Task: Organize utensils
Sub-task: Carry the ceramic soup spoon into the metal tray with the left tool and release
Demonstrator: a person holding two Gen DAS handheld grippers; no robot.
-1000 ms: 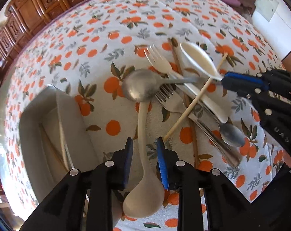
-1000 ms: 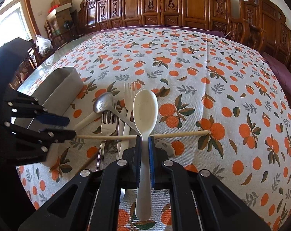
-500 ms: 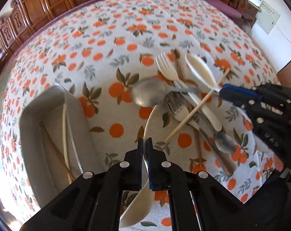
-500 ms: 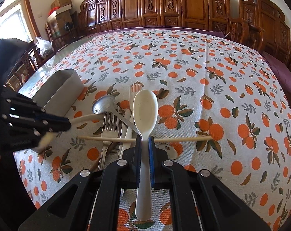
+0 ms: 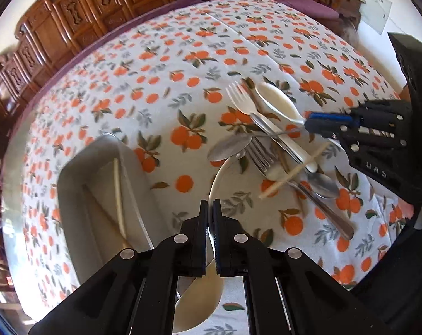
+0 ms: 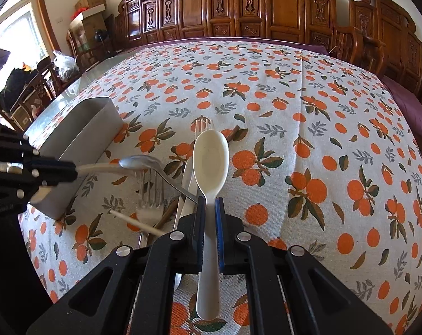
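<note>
Left gripper above orange-print tablecloth; carved wooden chairs behind.

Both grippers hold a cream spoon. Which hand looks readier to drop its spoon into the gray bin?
Left, probably. The left gripper grips its spoon right beside the bin; the right gripper sits farther away.

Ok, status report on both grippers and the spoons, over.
Left gripper shut on cream plastic spoon, its handle under the metal spoon. Right gripper shut on second cream spoon. Grey tray beside.
</note>
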